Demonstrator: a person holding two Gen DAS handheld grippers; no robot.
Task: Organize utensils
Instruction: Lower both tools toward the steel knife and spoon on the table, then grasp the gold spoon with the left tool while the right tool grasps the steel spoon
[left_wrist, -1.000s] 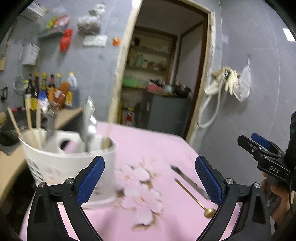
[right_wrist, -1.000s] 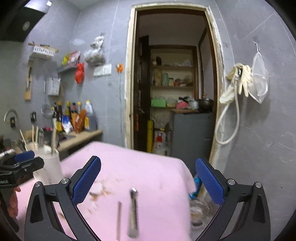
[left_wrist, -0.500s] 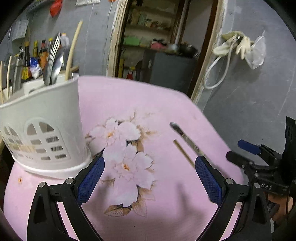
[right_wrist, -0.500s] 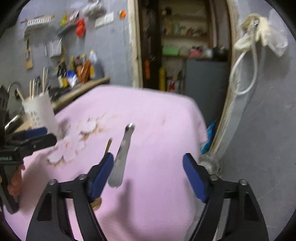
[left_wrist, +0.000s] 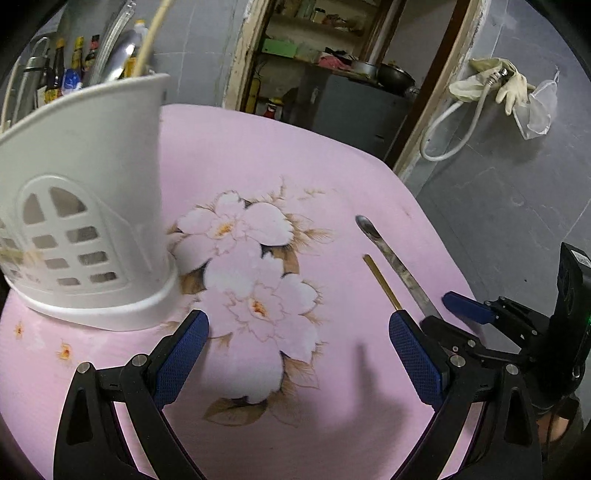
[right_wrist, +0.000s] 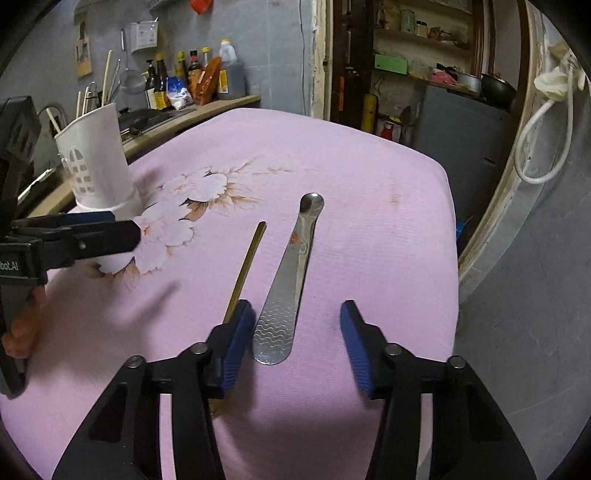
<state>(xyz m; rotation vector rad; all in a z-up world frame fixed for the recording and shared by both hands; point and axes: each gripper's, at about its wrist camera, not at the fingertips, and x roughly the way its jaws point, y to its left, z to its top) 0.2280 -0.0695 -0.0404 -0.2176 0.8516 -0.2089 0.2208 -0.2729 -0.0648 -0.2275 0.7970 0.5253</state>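
Observation:
A flat steel utensil (right_wrist: 291, 273) with a patterned handle lies on the pink floral tablecloth (right_wrist: 369, 206), its handle end between my right gripper's (right_wrist: 297, 334) open fingers. A thin gold utensil (right_wrist: 245, 266) lies just left of it, partly under the left finger. Both show in the left wrist view: steel (left_wrist: 395, 264), gold (left_wrist: 382, 282). A white utensil holder (left_wrist: 85, 229) with chopsticks and spoons stands at the left. My left gripper (left_wrist: 299, 354) is open and empty above the flower print, right of the holder.
A wooden counter with sauce bottles (right_wrist: 192, 85) stands behind the table. An open doorway with shelves (right_wrist: 413, 59) is at the back. A hose and gloves (left_wrist: 491, 81) hang on the right wall. The table's right edge is close to the utensils.
Both grippers have dropped lower toward the table. My right gripper has closed in on the steel utensil, its handle now between the fingers. The holder looms nearer in the left view.

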